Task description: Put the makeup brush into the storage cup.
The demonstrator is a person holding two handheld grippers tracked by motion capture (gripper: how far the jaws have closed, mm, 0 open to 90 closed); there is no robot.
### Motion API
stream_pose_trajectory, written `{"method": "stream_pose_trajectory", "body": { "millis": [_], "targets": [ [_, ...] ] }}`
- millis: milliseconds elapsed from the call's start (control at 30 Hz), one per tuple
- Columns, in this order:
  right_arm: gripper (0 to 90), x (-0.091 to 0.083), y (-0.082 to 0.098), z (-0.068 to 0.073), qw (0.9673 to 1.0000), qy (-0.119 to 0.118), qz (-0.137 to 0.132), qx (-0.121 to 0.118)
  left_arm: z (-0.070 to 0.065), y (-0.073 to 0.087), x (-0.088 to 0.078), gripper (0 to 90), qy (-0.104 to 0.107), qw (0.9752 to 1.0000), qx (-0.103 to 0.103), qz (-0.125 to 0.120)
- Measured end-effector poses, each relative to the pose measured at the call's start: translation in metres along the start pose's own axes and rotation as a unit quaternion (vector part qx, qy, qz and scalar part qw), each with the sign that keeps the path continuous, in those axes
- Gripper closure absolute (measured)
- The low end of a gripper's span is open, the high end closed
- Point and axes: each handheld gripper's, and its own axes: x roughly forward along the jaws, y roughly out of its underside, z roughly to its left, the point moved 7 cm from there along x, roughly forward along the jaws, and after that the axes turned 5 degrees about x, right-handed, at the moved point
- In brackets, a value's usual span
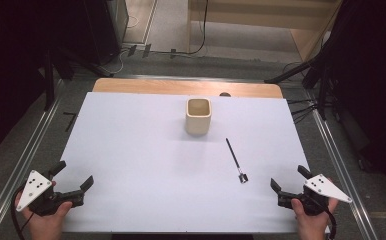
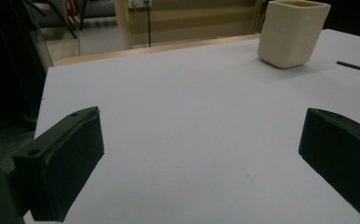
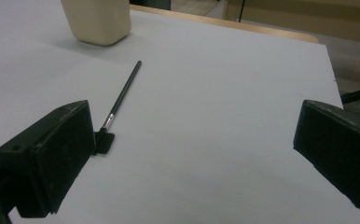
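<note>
While each hand-held gripper, left (image 1: 75,176) and right (image 1: 287,178), stands fully open and empty, the thin black brush (image 1: 235,160) lies flat on the white desk (image 1: 131,150), near the right one.

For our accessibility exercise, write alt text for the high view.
A cream square cup stands upright on a white table, with a thin black brush lying to its right. At the near corners, a person's hands hold the open left gripper and right gripper.
</note>
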Motion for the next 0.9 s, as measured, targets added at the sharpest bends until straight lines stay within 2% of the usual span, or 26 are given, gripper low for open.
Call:
{"method": "stream_pose_trajectory", "body": {
  "millis": [133,367,600,900],
  "targets": [
    [0.0,0.007,-0.008,0.012,0.9996,-0.002,0.018,-0.023,0.0,-0.001,-0.001,0.6,0.001,1.0,-0.001,-0.003],
    [0.0,0.02,-0.02,0.027,0.9991,-0.021,0.029,-0.025,-0.002,-0.001,0.001,0.6,0.005,1.0,0.0,-0.001],
    [0.0,0.041,-0.039,0.042,0.9982,-0.032,0.04,-0.031,-0.003,-0.001,0.001,0.6,0.007,1.0,0.0,-0.003],
    [0.0,0.055,-0.054,0.051,0.997,-0.042,0.054,-0.034,-0.003,-0.002,0.001,0.6,0.007,1.0,-0.003,-0.005]
  ]
}}
